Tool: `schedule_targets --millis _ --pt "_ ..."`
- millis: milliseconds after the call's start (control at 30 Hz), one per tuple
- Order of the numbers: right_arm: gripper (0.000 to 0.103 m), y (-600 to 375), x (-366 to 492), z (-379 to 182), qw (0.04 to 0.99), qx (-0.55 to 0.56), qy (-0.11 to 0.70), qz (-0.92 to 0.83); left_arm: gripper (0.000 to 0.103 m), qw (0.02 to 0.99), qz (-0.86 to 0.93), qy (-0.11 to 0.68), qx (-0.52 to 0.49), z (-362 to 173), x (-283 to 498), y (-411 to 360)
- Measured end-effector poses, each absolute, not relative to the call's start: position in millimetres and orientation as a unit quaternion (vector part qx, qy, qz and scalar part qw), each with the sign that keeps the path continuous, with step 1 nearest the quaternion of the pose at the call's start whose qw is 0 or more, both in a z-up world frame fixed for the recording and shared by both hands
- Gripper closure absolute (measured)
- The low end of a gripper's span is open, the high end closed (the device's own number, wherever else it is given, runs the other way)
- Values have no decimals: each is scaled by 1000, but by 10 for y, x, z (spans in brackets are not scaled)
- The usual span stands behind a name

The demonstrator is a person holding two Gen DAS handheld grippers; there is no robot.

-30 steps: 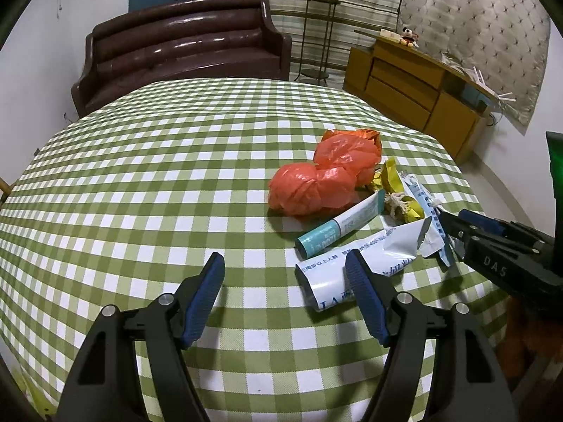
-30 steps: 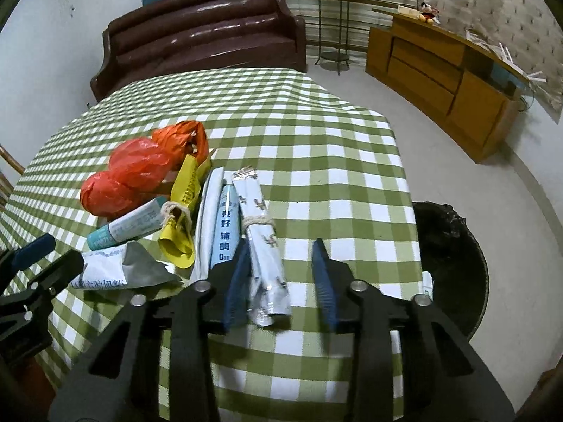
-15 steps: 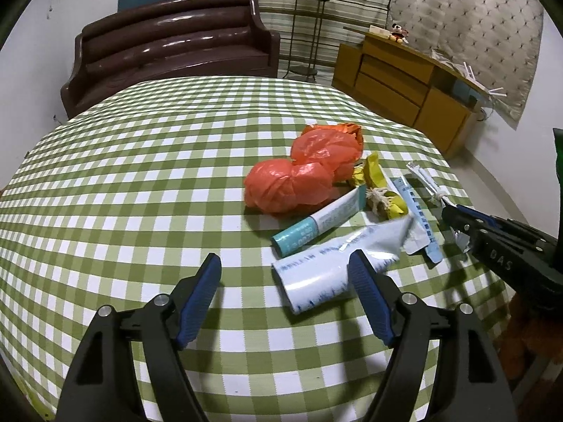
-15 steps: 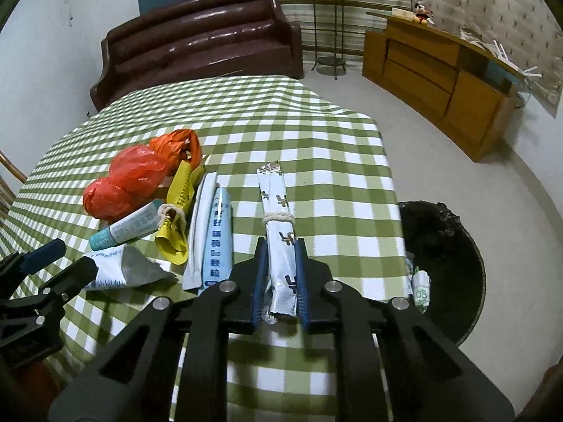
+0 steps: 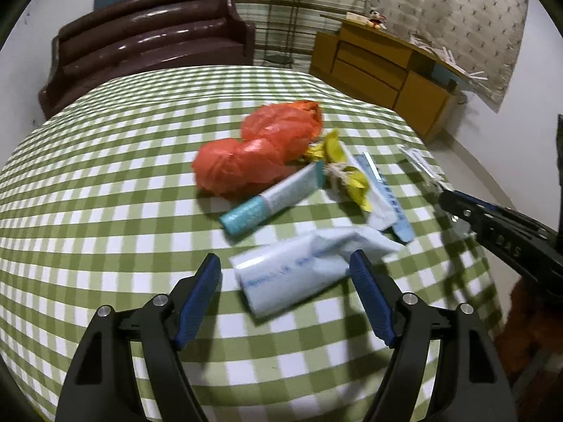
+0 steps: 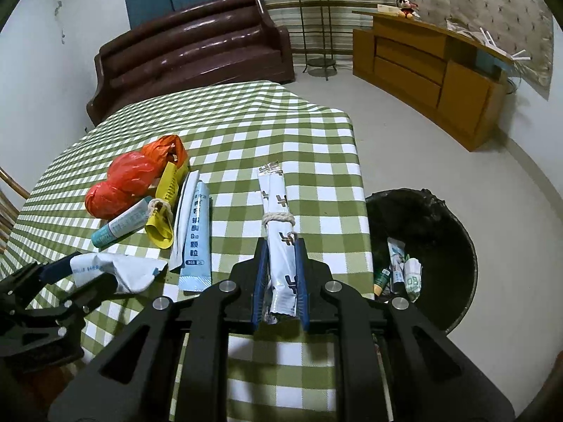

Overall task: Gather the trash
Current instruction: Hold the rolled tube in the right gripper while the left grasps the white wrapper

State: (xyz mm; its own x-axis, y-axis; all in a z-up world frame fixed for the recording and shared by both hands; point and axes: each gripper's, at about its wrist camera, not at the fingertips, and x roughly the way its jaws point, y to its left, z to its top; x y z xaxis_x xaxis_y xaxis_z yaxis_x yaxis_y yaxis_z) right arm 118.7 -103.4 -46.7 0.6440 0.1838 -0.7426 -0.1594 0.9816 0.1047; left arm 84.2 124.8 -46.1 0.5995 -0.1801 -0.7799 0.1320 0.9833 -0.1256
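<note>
Foil sachet bundle point(image 6: 279, 246), tied w/ string, clamped at its near end in right gripper point(image 6: 280, 281); far end sticks out over checked tablecloth point(image 6: 246, 130), bin point(image 6: 432, 246) on floor to the right w/ some trash inside. Risk: end-only grip, so bundle may pivot or slip in transit and drop short of bin. Left gripper point(image 5: 285, 277) low over table, jaws wide open, straddling crumpled white pouch point(image 5: 299, 263), not touching; closing off-centre could shove the pouch aside. Orange bag point(image 5: 260, 154), teal tube point(image 5: 271, 200) lie beyond it.

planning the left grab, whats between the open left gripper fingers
In the left wrist view, the crumpled white pouch lies between the left gripper fingers.
</note>
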Motion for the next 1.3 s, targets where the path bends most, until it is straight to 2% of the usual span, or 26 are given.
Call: schedule_targets --millis 367,667,833,900,967,1200,1300 --pt "88 -1105 1157 -471 906 26 411 93 30 891 -124 437 0 -437 743 976" --pt "87 -1188 1115 -482 907 29 412 88 29 899 -120 421 9 -385 836 1152" --pt "87 -1198 1106 -475 906 29 412 88 29 894 -144 421 47 -453 910 1033" --pt "88 -1211 1100 -479 906 28 413 88 36 894 -153 416 61 -464 898 977" --pt "87 -1211 1097 -484 905 28 415 88 50 891 -162 418 74 -478 886 923" --pt "87 -1197 1065 -516 904 26 417 91 73 891 -175 410 86 -489 763 864" --pt "87 -1173 1043 -518 904 24 417 92 86 892 -178 407 87 -486 703 858"
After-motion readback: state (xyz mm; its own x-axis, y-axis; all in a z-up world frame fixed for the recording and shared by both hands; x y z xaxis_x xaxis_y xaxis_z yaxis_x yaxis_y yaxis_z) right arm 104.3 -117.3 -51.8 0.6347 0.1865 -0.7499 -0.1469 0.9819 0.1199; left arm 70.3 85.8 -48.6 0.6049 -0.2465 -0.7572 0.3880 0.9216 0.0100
